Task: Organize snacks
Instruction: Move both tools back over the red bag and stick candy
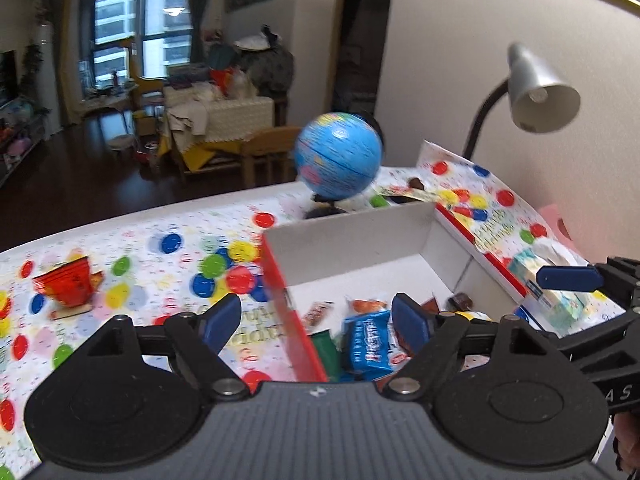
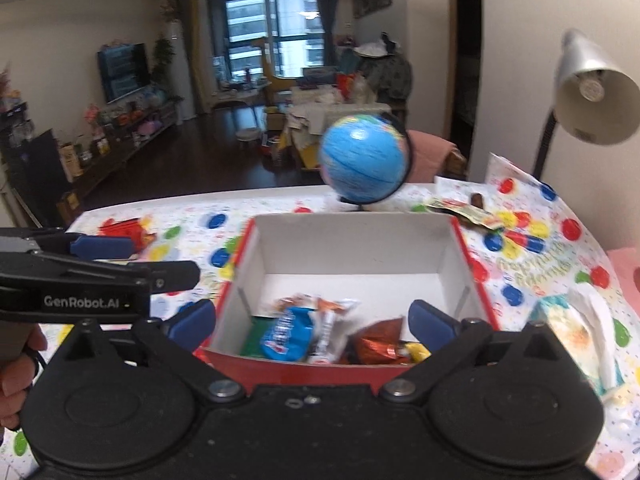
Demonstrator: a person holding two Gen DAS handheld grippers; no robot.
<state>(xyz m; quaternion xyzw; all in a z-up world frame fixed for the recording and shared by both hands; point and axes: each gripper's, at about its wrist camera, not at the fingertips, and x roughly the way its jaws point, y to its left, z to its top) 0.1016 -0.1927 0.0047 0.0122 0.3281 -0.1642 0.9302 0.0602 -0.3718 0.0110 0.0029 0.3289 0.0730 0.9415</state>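
Note:
A red box with a white inside (image 1: 352, 248) (image 2: 352, 248) stands on the dotted tablecloth. In it lie several wrapped snacks, among them a blue packet (image 1: 370, 346) (image 2: 286, 334) and an orange-brown foil one (image 2: 380, 344). My left gripper (image 1: 318, 322) is open and empty, straddling the box's left wall. My right gripper (image 2: 314, 322) is open and empty, over the box's near wall. Two snacks, a flat yellow-green packet (image 2: 466, 210) and a small brown one (image 2: 476, 199), lie on the cloth behind the box.
A blue globe (image 1: 338, 156) (image 2: 364, 158) stands behind the box. A silver desk lamp (image 1: 540, 88) (image 2: 592, 88) leans over the right side. A tissue pack (image 1: 548, 280) (image 2: 580, 332) lies right of the box. A stack of red paper cups (image 1: 66, 280) lies left.

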